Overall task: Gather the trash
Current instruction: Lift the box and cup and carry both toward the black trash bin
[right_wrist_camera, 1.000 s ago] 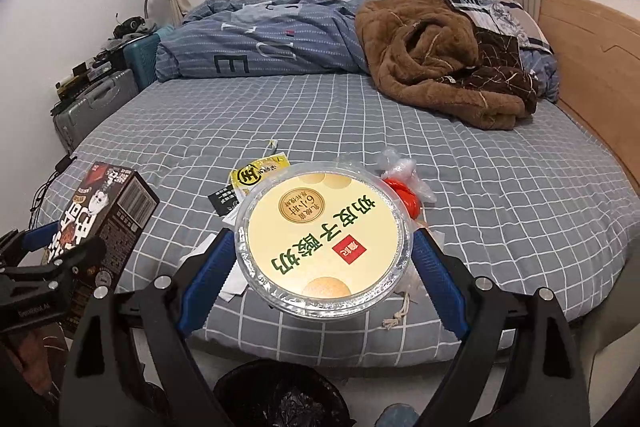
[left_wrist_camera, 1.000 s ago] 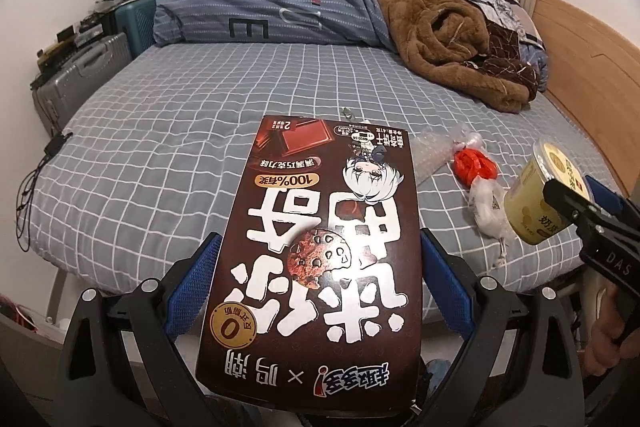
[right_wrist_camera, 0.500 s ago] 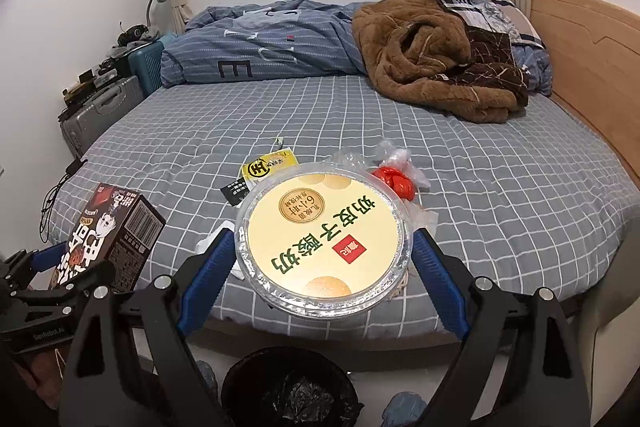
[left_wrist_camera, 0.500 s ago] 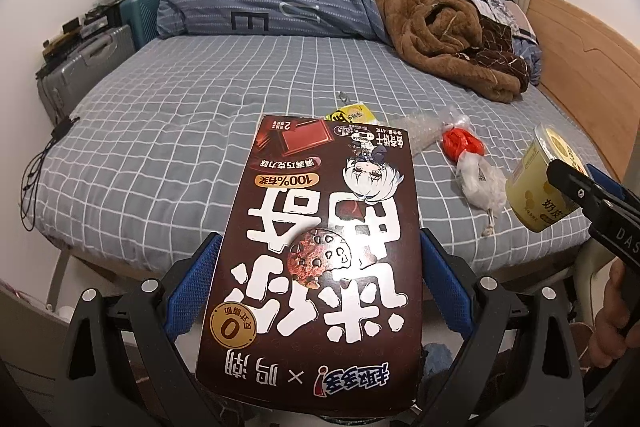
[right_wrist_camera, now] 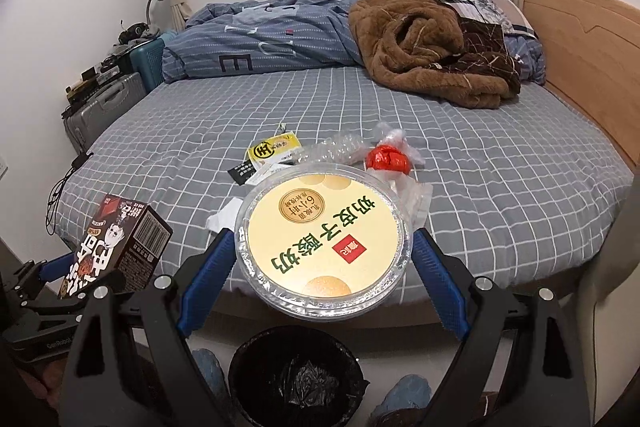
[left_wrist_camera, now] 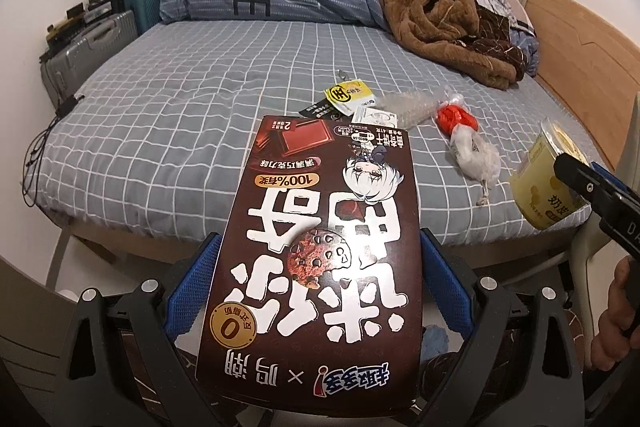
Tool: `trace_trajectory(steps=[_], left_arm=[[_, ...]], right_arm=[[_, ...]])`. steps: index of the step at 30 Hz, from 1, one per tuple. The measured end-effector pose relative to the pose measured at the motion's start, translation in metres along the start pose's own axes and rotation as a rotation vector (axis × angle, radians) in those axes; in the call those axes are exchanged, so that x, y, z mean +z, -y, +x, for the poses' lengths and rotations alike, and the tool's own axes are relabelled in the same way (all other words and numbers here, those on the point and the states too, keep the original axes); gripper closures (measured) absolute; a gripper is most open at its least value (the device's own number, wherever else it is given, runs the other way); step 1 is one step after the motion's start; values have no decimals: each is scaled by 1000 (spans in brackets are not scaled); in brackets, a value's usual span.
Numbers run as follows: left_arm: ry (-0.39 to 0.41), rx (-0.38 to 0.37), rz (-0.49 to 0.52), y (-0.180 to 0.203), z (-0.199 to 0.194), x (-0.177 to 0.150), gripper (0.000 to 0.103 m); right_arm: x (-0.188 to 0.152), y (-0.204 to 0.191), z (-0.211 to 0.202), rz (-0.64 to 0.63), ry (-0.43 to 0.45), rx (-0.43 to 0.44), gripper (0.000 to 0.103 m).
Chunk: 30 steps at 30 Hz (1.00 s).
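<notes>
Black-lined bin (right_wrist_camera: 298, 375), sealed yogurt tub (right_wrist_camera: 323, 242) above

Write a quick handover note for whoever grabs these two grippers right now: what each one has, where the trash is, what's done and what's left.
Left gripper: shut on the brown cookie box.
Right gripper: shut on the round yogurt tub, above the black-lined bin on the floor.
On the bed: yellow wrapper, clear plastic, red wrapper, white bag.
Done: two items lifted. Left: bin both, then collect the rest.
</notes>
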<state>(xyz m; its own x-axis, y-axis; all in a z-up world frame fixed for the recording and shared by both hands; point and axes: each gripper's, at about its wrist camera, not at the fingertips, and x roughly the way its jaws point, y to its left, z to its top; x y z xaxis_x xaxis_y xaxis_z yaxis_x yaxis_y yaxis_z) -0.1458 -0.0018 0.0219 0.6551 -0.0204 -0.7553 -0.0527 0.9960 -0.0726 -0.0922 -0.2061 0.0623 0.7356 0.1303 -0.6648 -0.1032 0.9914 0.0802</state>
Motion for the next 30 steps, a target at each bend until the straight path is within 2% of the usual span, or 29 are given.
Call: trace_trajectory(steps=[17,30], left_arm=[[-37,23,12,0,2,-30,11],[-91,44,6,-10,21,-57,11]], right_arm=[[-38,-5,-1,-11,-52,-13,18],[-71,-8,24,-3,-127,-4,18]])
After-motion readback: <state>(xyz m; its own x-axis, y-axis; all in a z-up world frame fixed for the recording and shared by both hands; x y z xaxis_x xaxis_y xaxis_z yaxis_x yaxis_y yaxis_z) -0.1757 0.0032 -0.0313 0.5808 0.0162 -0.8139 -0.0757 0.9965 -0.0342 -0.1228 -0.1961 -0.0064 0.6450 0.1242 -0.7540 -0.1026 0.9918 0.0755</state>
